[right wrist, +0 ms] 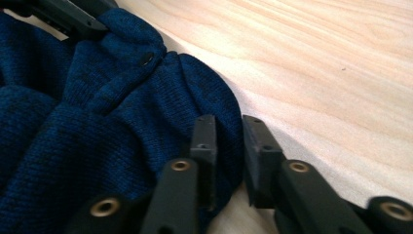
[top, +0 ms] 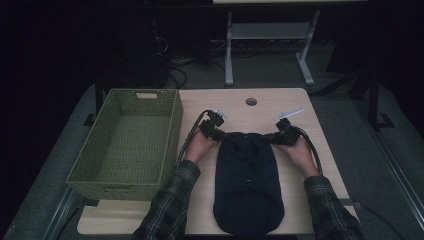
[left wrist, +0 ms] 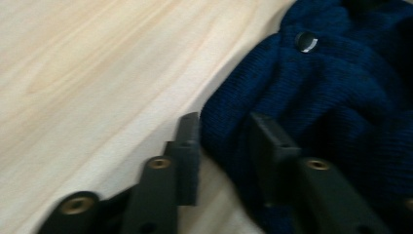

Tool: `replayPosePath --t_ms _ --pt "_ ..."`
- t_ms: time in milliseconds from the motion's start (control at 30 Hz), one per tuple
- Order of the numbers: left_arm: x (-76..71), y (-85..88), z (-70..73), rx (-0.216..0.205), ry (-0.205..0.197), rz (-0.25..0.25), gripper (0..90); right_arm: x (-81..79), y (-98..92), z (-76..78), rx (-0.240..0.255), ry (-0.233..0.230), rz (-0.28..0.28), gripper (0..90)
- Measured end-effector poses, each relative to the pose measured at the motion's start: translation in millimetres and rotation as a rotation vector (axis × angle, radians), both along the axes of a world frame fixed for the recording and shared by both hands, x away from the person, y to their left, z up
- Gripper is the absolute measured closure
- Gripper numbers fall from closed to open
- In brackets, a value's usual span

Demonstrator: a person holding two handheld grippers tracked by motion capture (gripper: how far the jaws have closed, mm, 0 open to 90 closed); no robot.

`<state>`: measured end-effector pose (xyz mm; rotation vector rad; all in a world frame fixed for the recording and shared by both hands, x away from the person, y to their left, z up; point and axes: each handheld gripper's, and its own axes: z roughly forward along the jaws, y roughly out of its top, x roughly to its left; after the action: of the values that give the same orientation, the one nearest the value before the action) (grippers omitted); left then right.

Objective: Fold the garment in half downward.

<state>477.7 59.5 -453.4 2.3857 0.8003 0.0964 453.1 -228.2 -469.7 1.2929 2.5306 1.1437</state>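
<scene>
The navy knit sweater (top: 246, 182) lies on the surface (top: 260, 107) just right of the green wicker basket (top: 127, 142), its long axis toward the person. The left gripper (left wrist: 221, 146) and the right gripper (right wrist: 229, 146) each pinch 1 far corner with the 2 jaws, equally near.

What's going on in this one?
A person holds a tool in each hand at the far end of a dark blue knit garment lying on the table. The left tool and right tool each have their jaws around a fold of its edge. A green basket sits left.
</scene>
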Motion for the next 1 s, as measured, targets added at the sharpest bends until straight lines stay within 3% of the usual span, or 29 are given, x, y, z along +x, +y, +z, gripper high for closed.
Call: replayPosePath --t_ms 133,267,400,567,633,667,867,900,1000 --pt "-1.1 -0.7 2.7 0.014 0.003 0.002 81.3 -1.9 3.4 2.6 -0.032 -0.017 0.007 80.0" --pt "-2.8 -0.1 5.9 -0.002 -0.003 0.016 82.2 -3.7 5.0 6.0 -0.060 -0.035 0.015 80.7" --pt "-4.9 3.0 19.9 -0.030 -0.042 0.025 82.3 -7.0 2.5 17.1 -0.055 -0.084 0.006 80.7" --pt "-9.5 1.9 51.5 -0.038 -0.130 0.019 82.5 -8.4 -0.4 37.5 -0.051 -0.140 -0.009 80.7" --pt "-10.4 2.4 57.0 -0.041 -0.143 0.020 82.6 -8.2 -1.1 43.4 -0.047 -0.151 -0.010 80.8" --pt "-11.3 3.5 64.1 -0.051 -0.160 0.021 82.6 -8.3 -3.4 56.4 -0.033 -0.190 -0.012 80.8" --pt "-15.3 8.5 105.0 -0.078 -0.271 0.037 82.5 -6.1 0.1 93.0 -0.047 -0.282 -0.013 80.8" --pt "-15.3 8.5 105.0 -0.078 -0.271 0.037 82.5 -6.1 0.1 93.0 -0.047 -0.282 -0.013 80.8" --pt "-23.2 11.6 120.5 -0.092 -0.313 0.038 82.4 -9.4 2.8 115.2 -0.056 -0.343 -0.012 80.8"
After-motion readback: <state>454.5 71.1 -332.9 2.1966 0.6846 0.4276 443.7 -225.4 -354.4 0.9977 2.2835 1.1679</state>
